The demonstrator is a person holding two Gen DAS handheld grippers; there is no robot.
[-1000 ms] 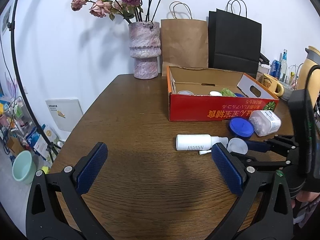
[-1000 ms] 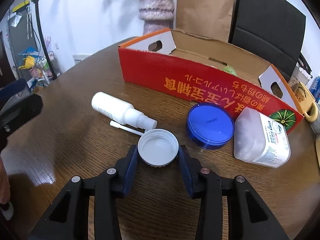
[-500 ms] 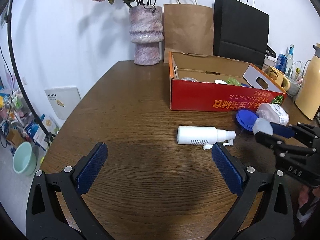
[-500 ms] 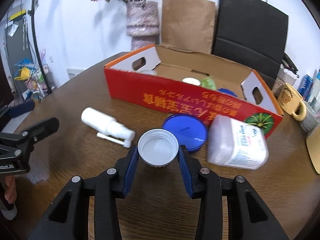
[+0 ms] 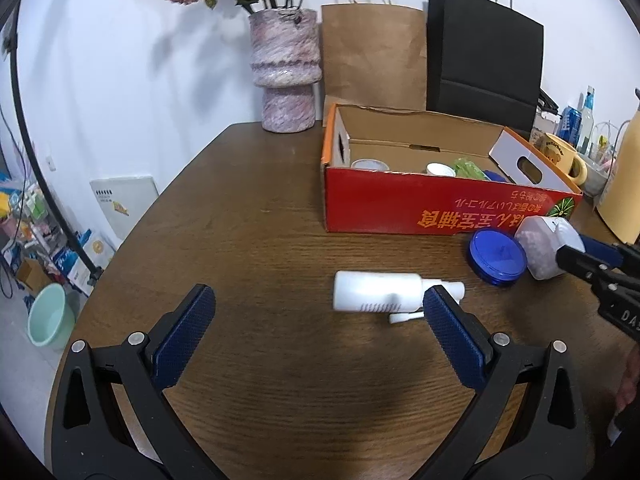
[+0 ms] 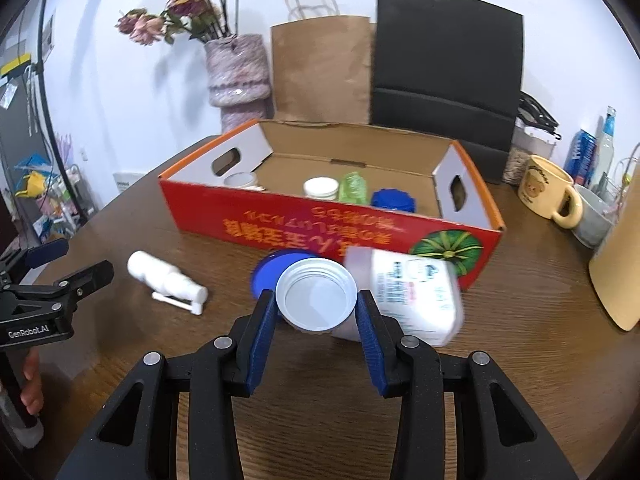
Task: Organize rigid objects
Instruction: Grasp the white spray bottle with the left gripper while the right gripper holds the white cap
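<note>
My right gripper (image 6: 316,300) is shut on a white screw cap (image 6: 316,294), held above the table with its hollow side toward the camera. Behind it lie a blue lid (image 6: 266,270) and a white labelled jar (image 6: 412,292) on its side. A white spray bottle (image 5: 380,292) lies on the wooden table (image 5: 260,240) between my left gripper's fingertips; that left gripper (image 5: 316,312) stands open, nothing in it. The red cardboard box (image 6: 320,228) behind holds several small jars. In the left wrist view the right gripper (image 5: 588,258) reaches in from the right edge.
A pink vase (image 5: 285,72) with dried flowers, a brown paper bag (image 5: 374,56) and a black bag (image 5: 484,60) stand behind the box. A yellow mug (image 6: 548,192), cans and a bowl (image 6: 592,216) crowd the right side. A hand (image 6: 30,384) grips the left tool.
My right gripper has lifted the white cap off the table and carried it toward the box. The left gripper has drifted slightly closer to the spray bottle.
</note>
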